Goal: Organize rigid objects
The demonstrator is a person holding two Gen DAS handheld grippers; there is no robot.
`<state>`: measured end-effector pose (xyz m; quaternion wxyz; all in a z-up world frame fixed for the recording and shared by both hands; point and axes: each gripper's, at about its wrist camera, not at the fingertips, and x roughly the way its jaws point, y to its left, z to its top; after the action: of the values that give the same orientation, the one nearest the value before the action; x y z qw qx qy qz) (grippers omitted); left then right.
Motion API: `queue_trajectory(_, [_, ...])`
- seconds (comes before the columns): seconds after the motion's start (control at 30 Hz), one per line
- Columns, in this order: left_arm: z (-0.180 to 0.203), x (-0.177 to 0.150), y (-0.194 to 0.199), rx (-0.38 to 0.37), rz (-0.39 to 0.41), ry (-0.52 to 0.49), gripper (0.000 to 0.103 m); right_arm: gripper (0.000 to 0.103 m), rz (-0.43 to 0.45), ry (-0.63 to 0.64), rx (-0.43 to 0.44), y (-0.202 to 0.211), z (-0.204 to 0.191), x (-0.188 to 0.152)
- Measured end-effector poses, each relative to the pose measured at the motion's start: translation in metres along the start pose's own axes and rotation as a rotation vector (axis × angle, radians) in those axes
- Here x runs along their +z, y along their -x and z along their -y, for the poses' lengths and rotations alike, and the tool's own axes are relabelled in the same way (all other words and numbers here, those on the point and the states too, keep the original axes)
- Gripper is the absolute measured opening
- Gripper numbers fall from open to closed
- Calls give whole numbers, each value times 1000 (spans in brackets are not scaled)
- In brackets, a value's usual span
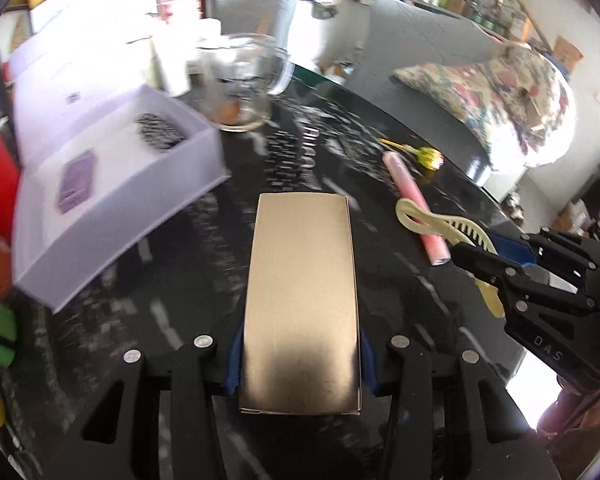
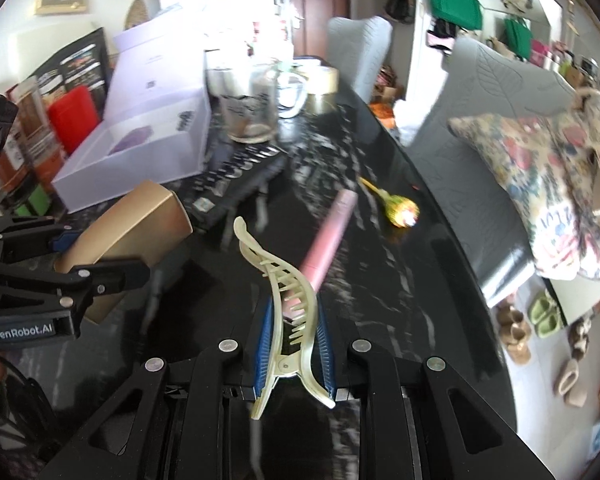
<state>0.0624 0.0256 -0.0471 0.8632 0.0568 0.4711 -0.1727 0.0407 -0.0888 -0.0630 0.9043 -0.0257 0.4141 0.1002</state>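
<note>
We read the left tool (image 1: 300, 364) as clamped on the gold box (image 1: 300, 300), held above the bench (image 1: 204, 280). The box is stiff, probably light, with slick faces; gripping its long sides suits it. The right tool (image 2: 292, 344) pinches the cream hair clip (image 2: 288, 308) near its hinge; the clip is springy, with thin, breakable teeth. Motion blur obscures the white open box (image 1: 120, 184) contents. The pink tube (image 2: 332, 236) is partly hidden.
</note>
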Motion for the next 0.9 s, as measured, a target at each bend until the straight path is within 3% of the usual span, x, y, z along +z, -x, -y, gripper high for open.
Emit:
queue_trajectory(0.6, [-71, -30, 57, 128, 100, 165, 45, 21, 33, 179, 126, 3, -97, 21])
queue_trajectory(0.9, [-103, -40, 69, 186, 109, 236, 45, 21, 21, 253, 198, -2, -134, 32])
